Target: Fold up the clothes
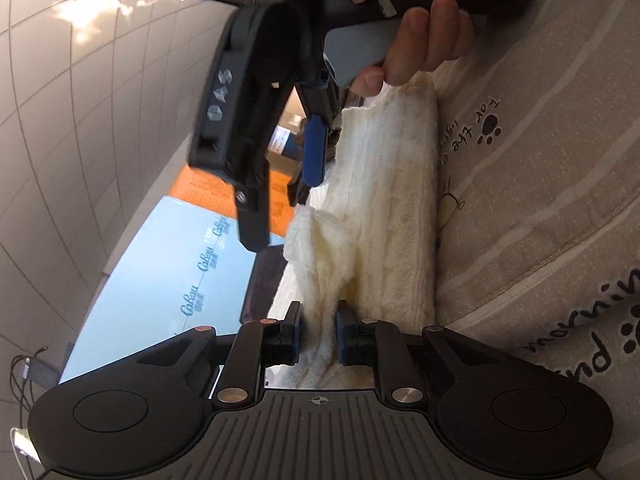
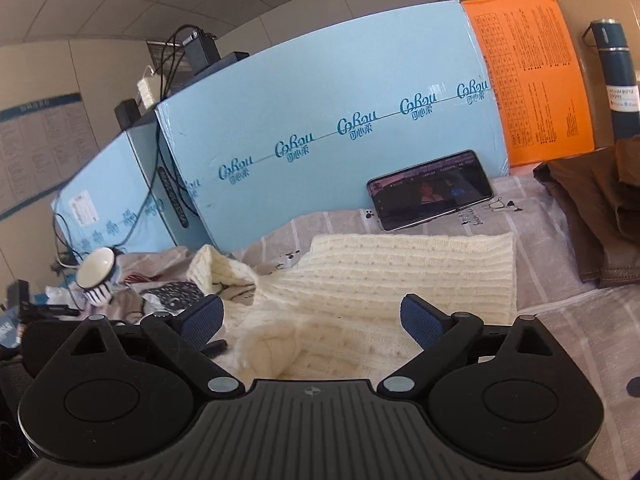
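Sweater [image 2: 400,280], cream cable-knit, lies partly folded on the striped bedsheet [image 2: 580,340], in front of the blue carton [image 2: 320,100] that serves as landmark here. Left gripper [image 1: 319,336]: jaws narrowed onto a pinched ridge of the knit, cloth bunched between the blue pads [image 1: 343,332]; the fabric rises from the grip as a folded band. Right gripper [image 2: 312,320]: jaws spread wide, nothing between them, hovering just above the near part of the sweater with a rolled sleeve or cuff [image 2: 268,352] directly below; in the left wrist view the same tool appears above the far end of the band, with the person's hand [image 1: 420,40] on its handle. Risks, as judged: the left pinch takes only a thin bite of loose knit, so a quick lift could let it slip or drag the stacked layers askew; the sleeve lump could get trapped under a fold and leave a bulge; a loose flap [image 2: 220,268] on the carton-ward left side may trail out. A phone [image 2: 432,188] leans against the carton just beyond the sweater's far edge, so a sweep toward the carton could knock it. Brown garment [image 2: 592,224] lies right of the carton's end, near the sweater's right edge. Cup [image 2: 98,276] and clutter sit off the carton's left corner. Open sheet lies on the near right side, away from the carton; the best room seems there.
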### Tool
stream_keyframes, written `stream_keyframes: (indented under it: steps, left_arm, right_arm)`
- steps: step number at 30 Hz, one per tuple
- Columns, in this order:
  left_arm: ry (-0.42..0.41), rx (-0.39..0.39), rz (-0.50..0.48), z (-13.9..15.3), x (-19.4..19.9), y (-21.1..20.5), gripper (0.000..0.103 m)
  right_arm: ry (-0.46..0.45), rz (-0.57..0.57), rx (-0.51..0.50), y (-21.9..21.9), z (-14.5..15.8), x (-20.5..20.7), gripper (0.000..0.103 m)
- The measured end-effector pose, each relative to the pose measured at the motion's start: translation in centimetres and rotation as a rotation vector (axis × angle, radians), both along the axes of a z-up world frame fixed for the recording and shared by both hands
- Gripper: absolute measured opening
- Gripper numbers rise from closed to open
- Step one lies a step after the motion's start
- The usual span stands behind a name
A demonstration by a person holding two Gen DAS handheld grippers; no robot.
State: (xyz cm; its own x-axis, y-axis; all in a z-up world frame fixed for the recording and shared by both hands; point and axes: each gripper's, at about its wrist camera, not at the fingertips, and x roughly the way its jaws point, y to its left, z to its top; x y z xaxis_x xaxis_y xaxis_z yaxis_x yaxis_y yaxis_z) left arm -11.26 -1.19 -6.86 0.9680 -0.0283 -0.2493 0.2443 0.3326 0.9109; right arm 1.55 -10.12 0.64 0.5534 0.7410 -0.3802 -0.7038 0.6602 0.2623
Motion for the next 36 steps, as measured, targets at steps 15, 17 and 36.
stream_keyframes:
  steps: [15, 17, 36]
  left_arm:
    - [0.059, -0.987, 0.271, 6.9, 0.3, 7.6, 0.100]
    - [0.075, -1.057, 0.369, 6.6, 1.5, 8.7, 0.100]
    - [0.182, -1.182, 0.385, 6.2, 0.3, 10.5, 0.100]
  right_arm:
    - [-0.121, 0.047, -0.081, 0.6, -1.0, -1.6, 0.096]
    - [-0.132, 0.074, -0.039, 0.3, -0.5, -2.1, 0.096]
    - [-0.041, 0.064, -0.043, -0.2, -0.7, -0.7, 0.102]
